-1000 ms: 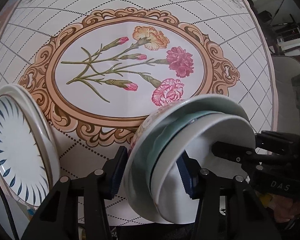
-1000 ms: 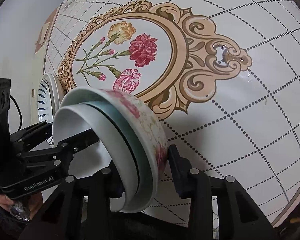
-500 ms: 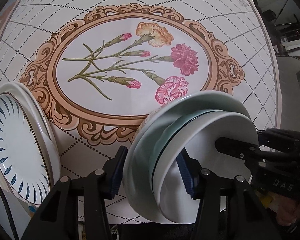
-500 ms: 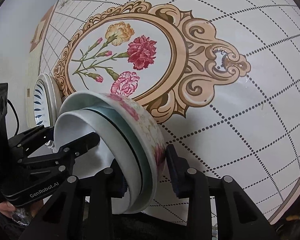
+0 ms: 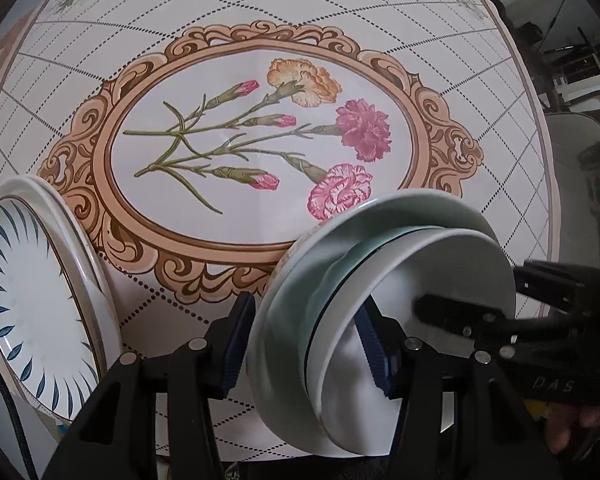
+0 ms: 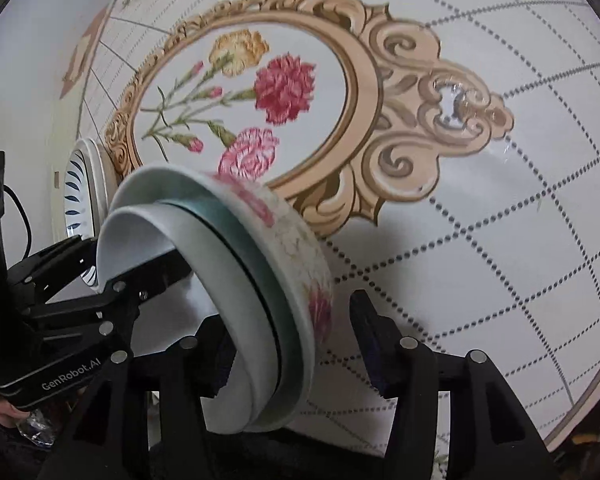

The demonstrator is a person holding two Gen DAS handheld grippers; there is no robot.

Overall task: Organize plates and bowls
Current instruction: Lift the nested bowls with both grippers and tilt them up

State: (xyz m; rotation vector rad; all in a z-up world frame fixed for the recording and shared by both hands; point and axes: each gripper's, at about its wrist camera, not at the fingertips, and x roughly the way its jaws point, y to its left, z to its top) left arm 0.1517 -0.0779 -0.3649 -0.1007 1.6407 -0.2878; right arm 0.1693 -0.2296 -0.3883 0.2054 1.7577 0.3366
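Bowls [image 5: 380, 320] (nested) betw left jaws; right jaws just opened.

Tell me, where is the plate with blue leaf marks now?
The blue-patterned plate lies at the left table edge in both views, left of the nested bowls.

My left wrist camera looks steeply down along its claw [image 5: 306, 344], close over the desk [image 5: 100, 36]. My right wrist camera does likewise from the opposite side. Both share the nested bowls [image 5: 380, 320] [image 6: 260, 280], the carnation medallion [image 5: 260, 148] [image 6: 252, 100] and the blue-patterned plate [image 5: 28, 308] [image 6: 78, 184].
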